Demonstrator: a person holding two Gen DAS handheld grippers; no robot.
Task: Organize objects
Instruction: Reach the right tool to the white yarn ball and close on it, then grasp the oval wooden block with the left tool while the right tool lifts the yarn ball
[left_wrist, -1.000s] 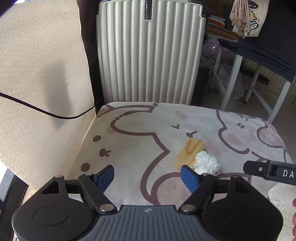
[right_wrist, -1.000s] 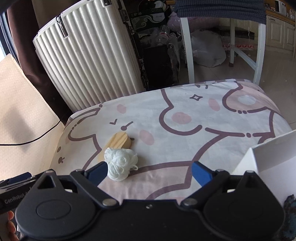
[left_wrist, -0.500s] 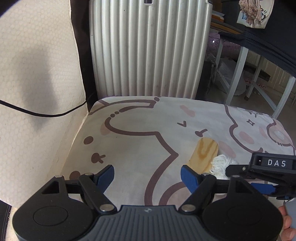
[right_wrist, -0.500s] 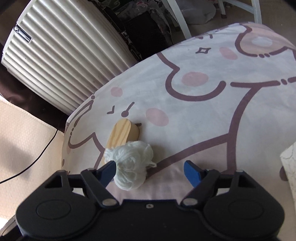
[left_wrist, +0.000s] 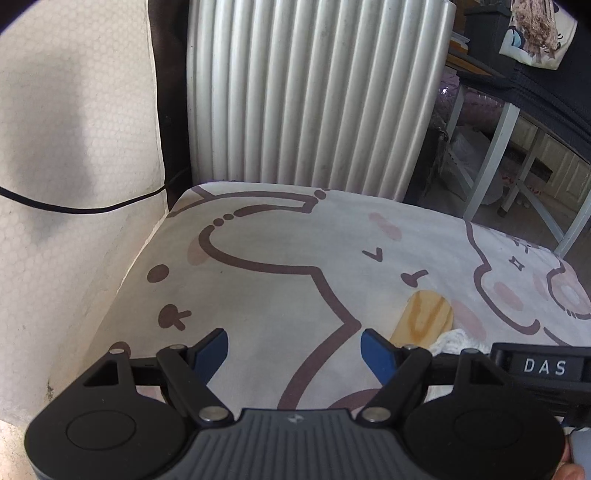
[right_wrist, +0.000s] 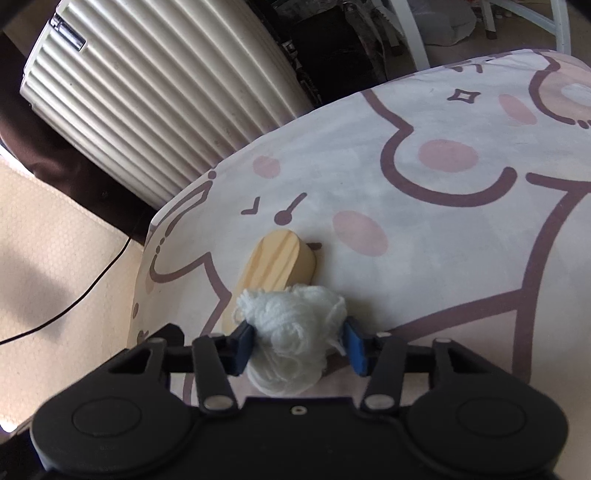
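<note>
Left gripper (left_wrist: 294, 349) spread wide with nothing between its blue pads, hovering over the cartoon-print sheet (left_wrist: 266, 280), wooden block (right_wrist: 277, 264) lying at 12 o'clock of the yarn ball (right_wrist: 295, 330), touching it, right gripper (right_wrist: 298, 345) clamped onto the yarn ball.

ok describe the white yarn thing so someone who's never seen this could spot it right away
Start at the ribbed white suitcase standing behind the cartoon-print cushion. On the cushion lies a pale wooden block; the ball of white yarn sits against its near end, between the blue fingertips of the right gripper. It is the only soft, fluffy, pure white thing there; the block is hard and tan.
</note>
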